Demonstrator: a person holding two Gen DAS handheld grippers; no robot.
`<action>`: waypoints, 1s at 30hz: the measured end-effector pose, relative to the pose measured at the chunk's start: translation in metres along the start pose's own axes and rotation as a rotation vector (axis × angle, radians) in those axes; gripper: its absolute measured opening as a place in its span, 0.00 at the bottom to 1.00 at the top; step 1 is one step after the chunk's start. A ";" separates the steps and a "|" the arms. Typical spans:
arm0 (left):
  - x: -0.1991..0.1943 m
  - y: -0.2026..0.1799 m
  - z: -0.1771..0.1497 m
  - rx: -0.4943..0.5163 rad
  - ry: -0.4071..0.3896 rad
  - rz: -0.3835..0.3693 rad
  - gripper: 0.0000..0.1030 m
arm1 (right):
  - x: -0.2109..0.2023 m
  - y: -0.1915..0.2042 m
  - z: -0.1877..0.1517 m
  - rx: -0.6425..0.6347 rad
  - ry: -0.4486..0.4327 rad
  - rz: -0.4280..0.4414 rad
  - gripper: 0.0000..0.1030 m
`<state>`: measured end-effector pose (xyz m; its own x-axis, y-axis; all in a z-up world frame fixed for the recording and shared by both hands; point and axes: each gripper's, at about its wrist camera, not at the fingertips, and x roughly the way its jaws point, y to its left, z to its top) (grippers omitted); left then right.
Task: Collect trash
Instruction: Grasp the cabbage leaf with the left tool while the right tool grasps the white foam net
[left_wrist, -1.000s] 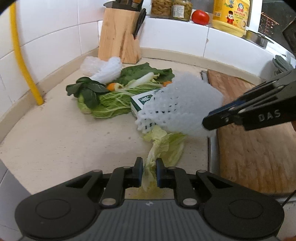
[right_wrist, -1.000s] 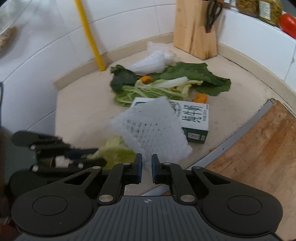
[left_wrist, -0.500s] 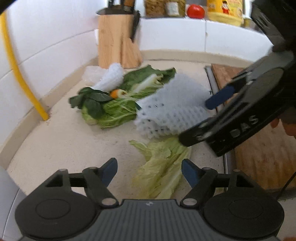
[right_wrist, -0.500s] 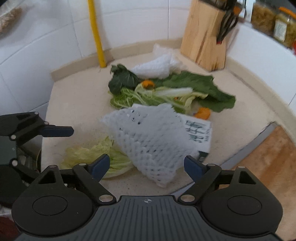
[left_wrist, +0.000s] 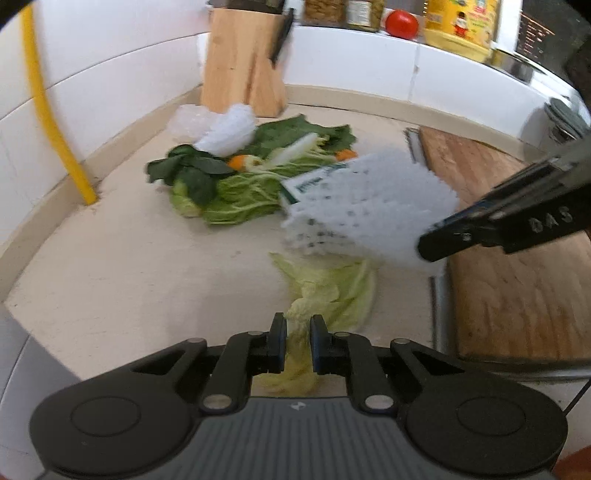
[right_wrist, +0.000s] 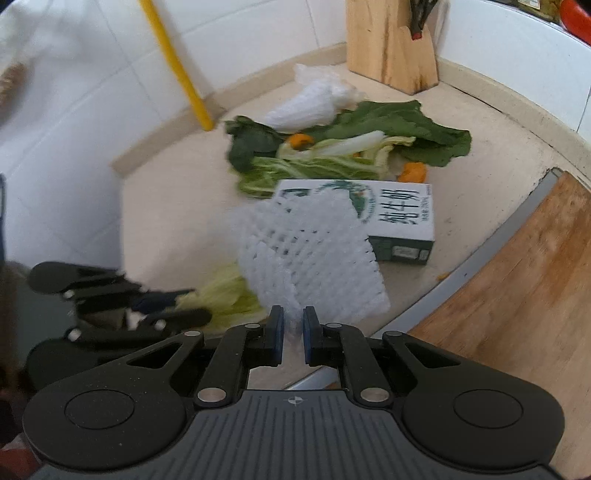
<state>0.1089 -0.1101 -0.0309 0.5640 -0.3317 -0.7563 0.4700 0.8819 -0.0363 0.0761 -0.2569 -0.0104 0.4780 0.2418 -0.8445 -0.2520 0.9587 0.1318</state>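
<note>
The foam net (right_wrist: 314, 258) hangs over the surface (left_wrist: 110, 266), one corner nipped in the right gripper (right_wrist: 293, 334), whose fingers have just been closing — now nearly together on it. Beneath it a pale cabbage leaf (left_wrist: 328, 291) lies flat, its near end caught in the left gripper (left_wrist: 297, 341), just closed too. Behind sit a milk carton (right_wrist: 399, 214), a heap of greens (right_wrist: 332, 147) and a knife block (left_wrist: 243, 62) — a wooden board (left_wrist: 517, 258) lies to the right.

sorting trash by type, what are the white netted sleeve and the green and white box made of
White netted sleeve: looks like soft matte foam mesh, given its open diamond holes and puffy strands.
Green and white box: probably coated printed paperboard, like a drink carton, with sharp folded edges and a smooth printed face.
</note>
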 end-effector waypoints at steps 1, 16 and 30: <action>0.001 0.004 0.000 -0.007 0.001 0.003 0.09 | -0.002 0.003 -0.001 -0.017 -0.010 -0.002 0.15; 0.018 -0.023 0.007 0.284 0.001 0.009 0.66 | 0.033 0.007 0.020 -0.264 0.022 -0.107 0.90; 0.013 -0.009 0.005 0.078 0.057 -0.104 0.06 | 0.040 -0.024 0.022 0.013 0.072 0.038 0.32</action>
<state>0.1148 -0.1241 -0.0372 0.4710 -0.3984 -0.7870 0.5765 0.8143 -0.0672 0.1195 -0.2670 -0.0356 0.4059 0.2672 -0.8740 -0.2573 0.9510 0.1712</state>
